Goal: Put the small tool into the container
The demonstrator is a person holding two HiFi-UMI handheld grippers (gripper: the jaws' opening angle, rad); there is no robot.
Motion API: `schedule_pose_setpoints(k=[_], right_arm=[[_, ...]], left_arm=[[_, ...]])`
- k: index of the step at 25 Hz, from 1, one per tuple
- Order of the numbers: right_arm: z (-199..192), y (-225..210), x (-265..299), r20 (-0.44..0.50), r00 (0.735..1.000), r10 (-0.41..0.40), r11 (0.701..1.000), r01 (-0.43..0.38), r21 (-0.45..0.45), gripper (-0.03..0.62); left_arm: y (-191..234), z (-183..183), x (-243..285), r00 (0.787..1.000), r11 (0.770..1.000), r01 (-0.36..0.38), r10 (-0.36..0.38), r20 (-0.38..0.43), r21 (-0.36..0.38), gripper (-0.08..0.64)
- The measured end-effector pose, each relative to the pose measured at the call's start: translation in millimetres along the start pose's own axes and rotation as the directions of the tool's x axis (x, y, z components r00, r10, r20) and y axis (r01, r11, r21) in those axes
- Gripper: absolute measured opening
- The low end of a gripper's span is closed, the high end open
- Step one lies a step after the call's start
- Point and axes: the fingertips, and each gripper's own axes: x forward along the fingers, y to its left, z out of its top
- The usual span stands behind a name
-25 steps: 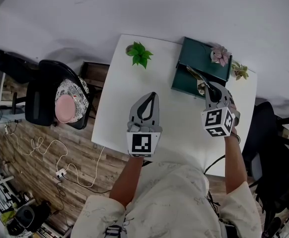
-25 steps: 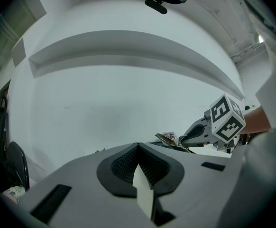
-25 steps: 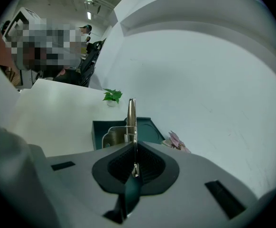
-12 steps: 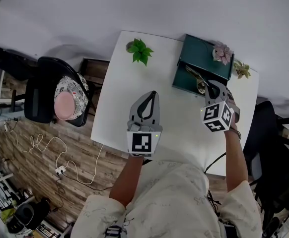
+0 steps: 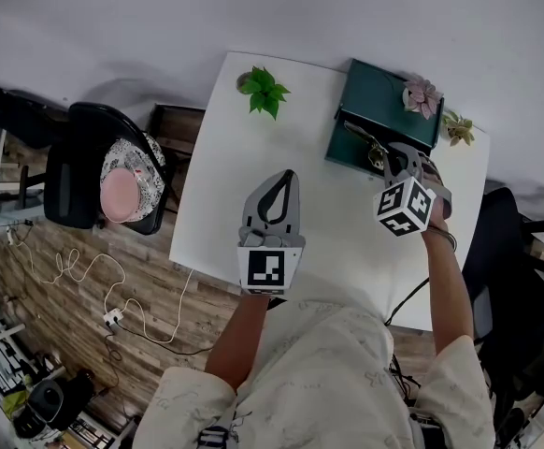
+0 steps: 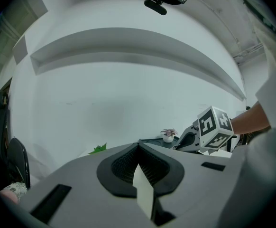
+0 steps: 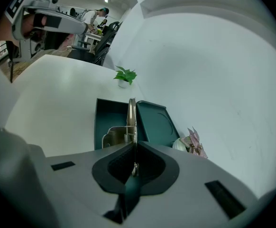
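Observation:
A small metal tool (image 5: 362, 140) is pinched in my right gripper (image 5: 392, 153), which is shut on it. It hangs over the near edge of the dark green container (image 5: 384, 110) at the table's far right. In the right gripper view the tool (image 7: 132, 115) sticks out edge-on from the shut gripper (image 7: 132, 144), above the open box (image 7: 110, 114) and its lid (image 7: 154, 120). My left gripper (image 5: 290, 176) hovers over the middle of the white table (image 5: 225, 213), shut with nothing in it. Its own view shows the gripper (image 6: 138, 145) with closed jaws.
A green plant (image 5: 263, 92) stands at the table's far left. A pink succulent (image 5: 422, 95) and another small plant (image 5: 454, 129) sit behind the container. A black chair with a pink cushion (image 5: 122, 190) is left of the table, and another chair (image 5: 520, 279) is right.
My right gripper has sunk a little and rolled, carrying the tool closer over the container. The left gripper has stayed where it was.

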Motion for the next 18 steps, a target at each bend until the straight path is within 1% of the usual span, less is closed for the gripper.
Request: schedule_pose_setpoints(k=[2, 10, 14, 18], right_arm=[[-0.6, 2.1, 3.0, -0.011, 1.0, 0.008, 1.0, -0.008, -0.005, 0.014], [-8.1, 5.6, 16.3, -0.079, 0.997, 0.018, 0.999, -0.022, -0.046, 0.014], [-10.7, 4.3, 23.8, -0.112, 0.994, 0.015, 0.997, -0.023, -0.07, 0.014], [-13.2, 4.9, 26.5, -0.145, 0.989, 0.018, 0.995, -0.031, -0.09, 0.014]], left_arm=[[1.0, -2.3, -0.2, 1.0, 1.0, -0.002, 0.002, -0.013, -0.011, 0.005], [5.4, 1.6, 2.3, 1.0, 1.0, -0.002, 0.002, 0.025, 0.007, 0.005], [4.7, -4.9, 1.8, 1.0, 1.0, 0.001, -0.001, -0.005, -0.006, 0.005], [4.0, -3.5, 1.9, 1.0, 1.0, 0.008, -0.008, 0.007, -0.002, 0.005]])
